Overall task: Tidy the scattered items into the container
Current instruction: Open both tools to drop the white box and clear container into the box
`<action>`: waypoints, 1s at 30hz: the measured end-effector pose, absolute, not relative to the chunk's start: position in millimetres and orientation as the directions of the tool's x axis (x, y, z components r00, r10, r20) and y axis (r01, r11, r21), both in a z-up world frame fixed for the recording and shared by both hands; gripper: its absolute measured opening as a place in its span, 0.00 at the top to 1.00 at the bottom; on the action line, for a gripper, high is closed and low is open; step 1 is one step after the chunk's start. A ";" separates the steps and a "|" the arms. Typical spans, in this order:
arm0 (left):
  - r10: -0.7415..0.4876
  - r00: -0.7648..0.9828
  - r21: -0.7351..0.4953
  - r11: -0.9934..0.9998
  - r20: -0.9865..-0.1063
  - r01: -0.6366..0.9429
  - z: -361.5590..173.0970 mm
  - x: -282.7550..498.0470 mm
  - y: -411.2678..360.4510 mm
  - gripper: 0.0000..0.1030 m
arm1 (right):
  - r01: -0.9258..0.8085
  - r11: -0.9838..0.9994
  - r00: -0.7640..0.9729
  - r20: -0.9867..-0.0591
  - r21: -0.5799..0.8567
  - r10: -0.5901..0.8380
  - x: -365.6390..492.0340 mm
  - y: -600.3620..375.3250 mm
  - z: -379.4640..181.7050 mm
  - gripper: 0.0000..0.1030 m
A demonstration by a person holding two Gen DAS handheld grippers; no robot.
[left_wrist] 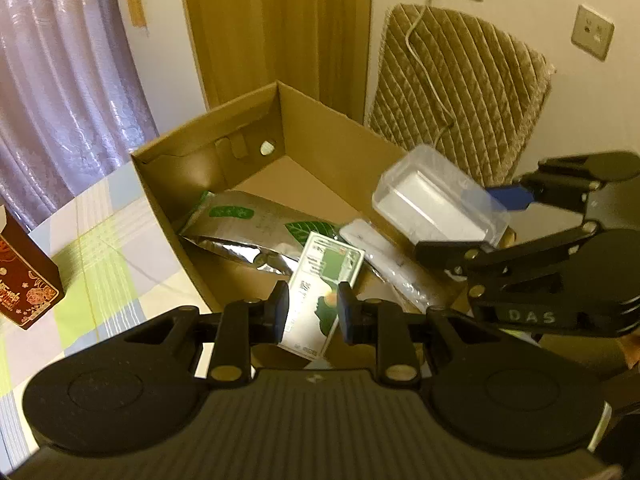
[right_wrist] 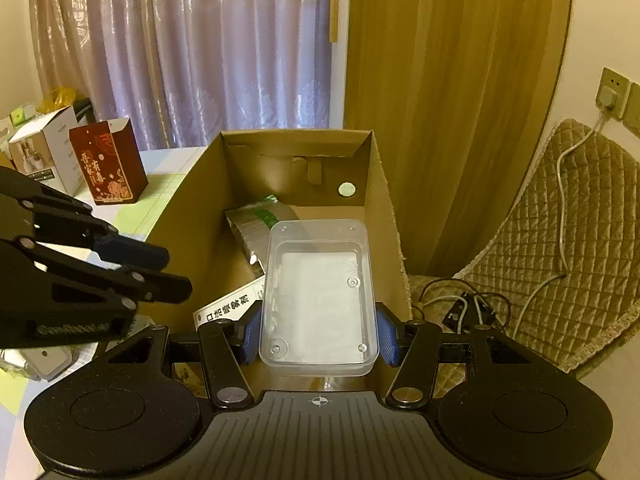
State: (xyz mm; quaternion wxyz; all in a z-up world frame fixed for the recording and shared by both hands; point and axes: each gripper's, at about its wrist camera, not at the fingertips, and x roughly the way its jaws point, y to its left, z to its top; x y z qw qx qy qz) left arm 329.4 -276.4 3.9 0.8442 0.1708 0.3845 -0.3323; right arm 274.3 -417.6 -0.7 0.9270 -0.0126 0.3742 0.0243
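Checkered desk (left_wrist: 100, 248) carries the brown cardboard box (right_wrist: 376, 184); my right claw (right_wrist: 318, 338) clenches a clear plastic tub (right_wrist: 320, 288) (slick walls could slip); left claw (left_wrist: 312, 312) released, empty

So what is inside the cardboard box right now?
Inside the cardboard box lie a silver foil pouch, a green-and-white carton and a white flat packet. The floor under them is covered.

"DAS" on right tool (left_wrist: 505, 216); other print unreadable.
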 end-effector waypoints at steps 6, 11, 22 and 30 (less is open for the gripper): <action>-0.432 0.511 0.021 0.748 -0.743 0.663 11.1 332.4 -259.1 0.79 | -0.065 0.998 0.715 -0.698 0.000 0.046 281.3 -411.4 -5.3 0.43; -0.426 0.519 0.018 0.760 -0.741 0.650 14.0 332.8 -247.8 0.79 | -0.078 0.997 0.720 -0.691 0.005 0.059 285.3 -407.1 -7.6 0.43; -0.419 0.506 -0.002 0.771 -0.754 0.637 4.0 322.7 -230.9 0.79 | -0.071 0.997 0.718 -0.694 0.001 0.052 279.8 -407.2 -9.9 0.15; -0.412 0.501 -0.007 0.777 -0.761 0.629 3.0 317.4 -224.0 0.79 | -0.069 0.998 0.712 -0.700 -0.002 0.048 274.0 -403.3 -7.6 0.15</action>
